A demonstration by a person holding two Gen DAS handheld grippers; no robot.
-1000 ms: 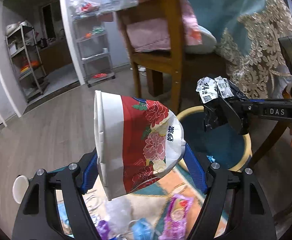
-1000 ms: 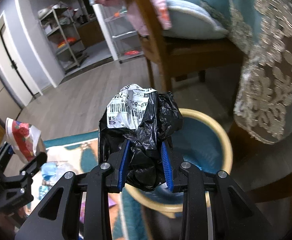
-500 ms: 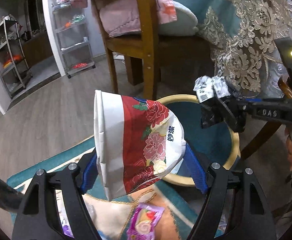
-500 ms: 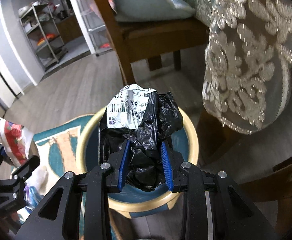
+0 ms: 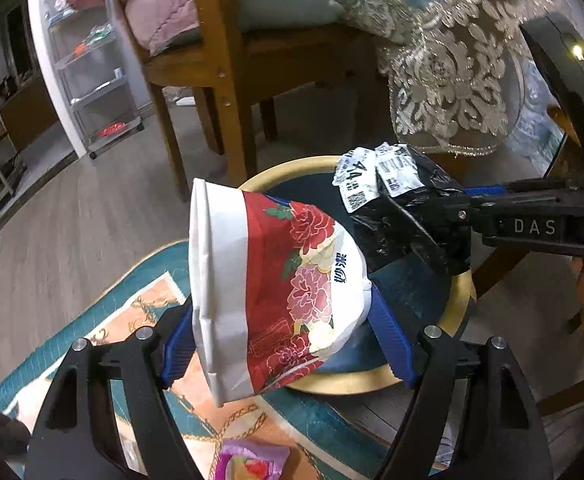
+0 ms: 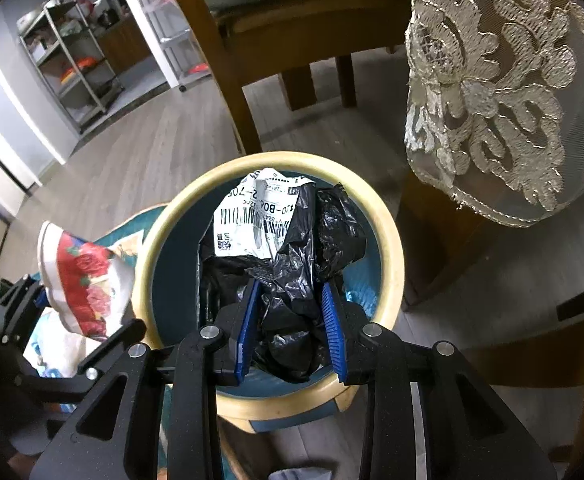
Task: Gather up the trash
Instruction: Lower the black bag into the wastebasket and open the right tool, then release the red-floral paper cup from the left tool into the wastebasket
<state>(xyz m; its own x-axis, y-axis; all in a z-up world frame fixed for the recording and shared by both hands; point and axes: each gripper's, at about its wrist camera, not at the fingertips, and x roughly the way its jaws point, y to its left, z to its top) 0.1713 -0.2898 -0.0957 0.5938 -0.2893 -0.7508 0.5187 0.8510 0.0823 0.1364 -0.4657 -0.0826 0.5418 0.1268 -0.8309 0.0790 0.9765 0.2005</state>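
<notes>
A: How is the right gripper point(image 6: 289, 330) doing?

B: It is clamping a crumpled black bag point(image 6: 287, 264) with a white shipping label between its blue pads, and it is pointing down into the round bin point(image 6: 388, 248), which is sitting right beneath the bag.

A: And the left gripper point(image 5: 287, 340)?

B: It is gripping a crushed paper cup point(image 5: 267, 284) printed with red flowers, jaws standing wide around it. The cup is hanging over the bin's near rim, not fully over the opening.

A: So how should the drop go?

B: I'd judge the bag is ready to be let go; the cup is needing to travel further over the opening first, or it may be catching the rim.

A: Anything in the way?

B: The two grippers are crowding each other above the bin. Beyond it, a wooden chair point(image 5: 219, 92) leg and a lace tablecloth point(image 6: 504, 92) are hanging close. Below the left gripper, a pink wrapper point(image 5: 251, 462) is lying on the rug point(image 5: 139, 308).
</notes>
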